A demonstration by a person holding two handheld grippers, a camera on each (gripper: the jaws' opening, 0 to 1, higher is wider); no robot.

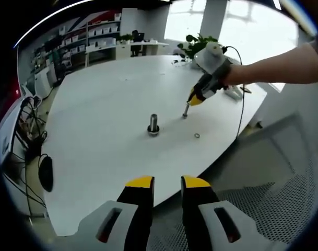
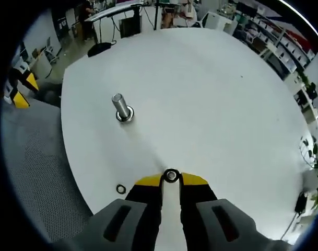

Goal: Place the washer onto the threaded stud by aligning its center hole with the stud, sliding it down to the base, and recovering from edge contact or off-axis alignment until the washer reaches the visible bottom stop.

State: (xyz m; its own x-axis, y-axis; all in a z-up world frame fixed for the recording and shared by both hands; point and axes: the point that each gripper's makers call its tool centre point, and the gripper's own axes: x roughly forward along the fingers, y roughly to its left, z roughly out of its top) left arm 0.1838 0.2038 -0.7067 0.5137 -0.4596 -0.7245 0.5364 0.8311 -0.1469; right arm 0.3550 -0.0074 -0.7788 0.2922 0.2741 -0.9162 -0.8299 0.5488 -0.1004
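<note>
The left gripper (image 1: 167,183) hovers off the table edge, jaws slightly parted and holding nothing. A smooth metal threaded stud (image 2: 120,108) stands upright on the matte white table (image 2: 211,94). The right gripper (image 2: 171,179) pinches a round steel washer (image 2: 171,175) at its yellow tips, well apart from the stud. A second ring (image 2: 120,188) lies flat left of the jaws.
</note>
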